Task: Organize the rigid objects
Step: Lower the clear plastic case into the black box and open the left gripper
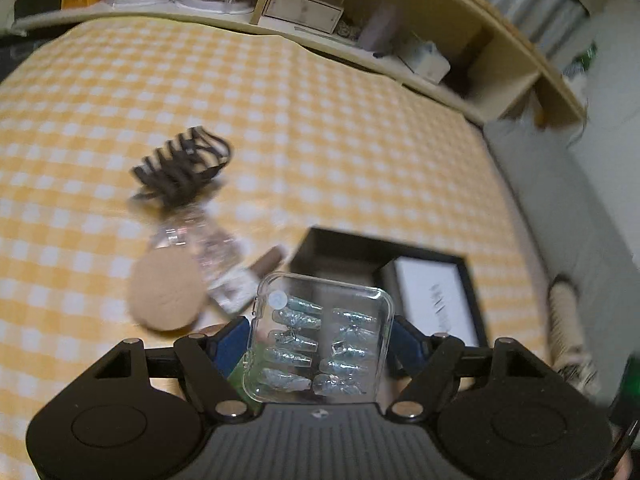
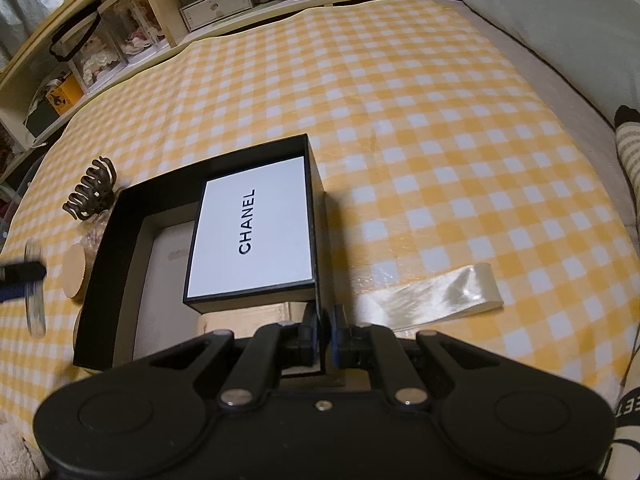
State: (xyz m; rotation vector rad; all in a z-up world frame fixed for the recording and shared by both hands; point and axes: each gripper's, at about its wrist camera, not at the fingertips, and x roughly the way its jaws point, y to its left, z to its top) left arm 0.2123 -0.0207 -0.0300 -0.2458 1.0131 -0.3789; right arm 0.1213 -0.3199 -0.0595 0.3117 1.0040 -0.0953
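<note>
My left gripper (image 1: 320,340) is shut on a clear plastic case of press-on nails (image 1: 318,336) and holds it above the cloth, left of the open black box (image 1: 340,246). My right gripper (image 2: 326,330) is shut on the near right wall of that black box (image 2: 100,264). A white Chanel box (image 2: 252,236) lies inside it. A brown hair claw (image 1: 182,168), a glittery clear bottle (image 1: 208,252) and a round tan lid (image 1: 166,294) lie left of the box; the hair claw (image 2: 90,192) and the lid (image 2: 76,272) also show in the right wrist view.
A yellow checked cloth (image 2: 400,120) covers the bed. A cream ribbon (image 2: 432,296) lies right of the box. Wooden shelves (image 1: 360,8) with small drawers and jars run along the far edge. A grey pillow (image 2: 560,8) lies at the right.
</note>
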